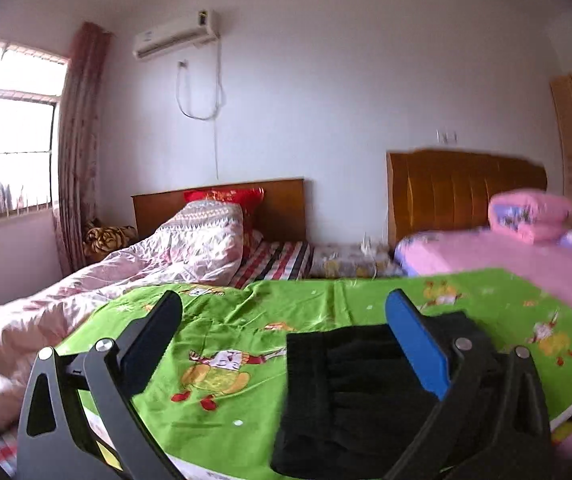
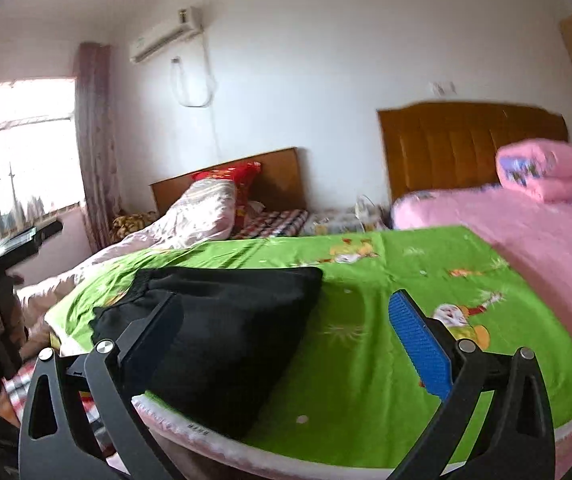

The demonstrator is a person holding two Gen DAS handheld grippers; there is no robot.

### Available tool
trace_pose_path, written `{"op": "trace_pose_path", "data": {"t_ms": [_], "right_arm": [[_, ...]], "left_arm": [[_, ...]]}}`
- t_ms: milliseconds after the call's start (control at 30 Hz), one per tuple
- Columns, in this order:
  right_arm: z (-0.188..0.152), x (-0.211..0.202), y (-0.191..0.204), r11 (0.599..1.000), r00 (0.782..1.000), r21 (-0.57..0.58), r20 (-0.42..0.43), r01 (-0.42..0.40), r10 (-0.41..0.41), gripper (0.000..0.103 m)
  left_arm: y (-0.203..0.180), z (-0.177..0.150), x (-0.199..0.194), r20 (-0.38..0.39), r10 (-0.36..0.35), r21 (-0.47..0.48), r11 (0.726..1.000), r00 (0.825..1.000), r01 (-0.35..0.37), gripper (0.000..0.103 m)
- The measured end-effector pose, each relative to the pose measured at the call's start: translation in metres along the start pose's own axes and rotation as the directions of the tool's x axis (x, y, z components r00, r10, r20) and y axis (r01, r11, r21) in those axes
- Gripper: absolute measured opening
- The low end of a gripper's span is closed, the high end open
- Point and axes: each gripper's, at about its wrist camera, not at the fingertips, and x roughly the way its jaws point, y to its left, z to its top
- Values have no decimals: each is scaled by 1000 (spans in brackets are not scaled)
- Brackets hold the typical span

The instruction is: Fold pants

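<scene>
I see the pants [image 1: 350, 396] as matt black cloth, soft, w/ a gathered ribbed waistband. Green sheet [image 1: 221, 364] under them: thin printed cotton-like cloth, lightly creased. Left tongs [image 1: 286, 344] and right tongs [image 2: 286, 344]: matt black plastic frame, shiny metal pivot pins, blue ridged rubbery pad. Headboard [image 2: 470, 148] is glossy varnished wood.
</scene>
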Motion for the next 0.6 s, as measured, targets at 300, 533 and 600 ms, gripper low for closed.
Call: {"op": "trace_pose_path", "data": {"t_ms": [300,533,600], "right_arm": [[-49,1,54,959,997,-282,-72,15,-37,99],[-51,-12,23,988,992,-138,-102,62,-77,99],[-52,-13,21,990,991,-124,-104,66,-79,99]], "left_arm": [[-17,-79,4,-203,1,-200,979,979,-43,102],[-25,-85,-1,-217,17,-140,989,976,-49,102],[-27,-85,-1,-227,16,-133,990,974,-47,102]]}}
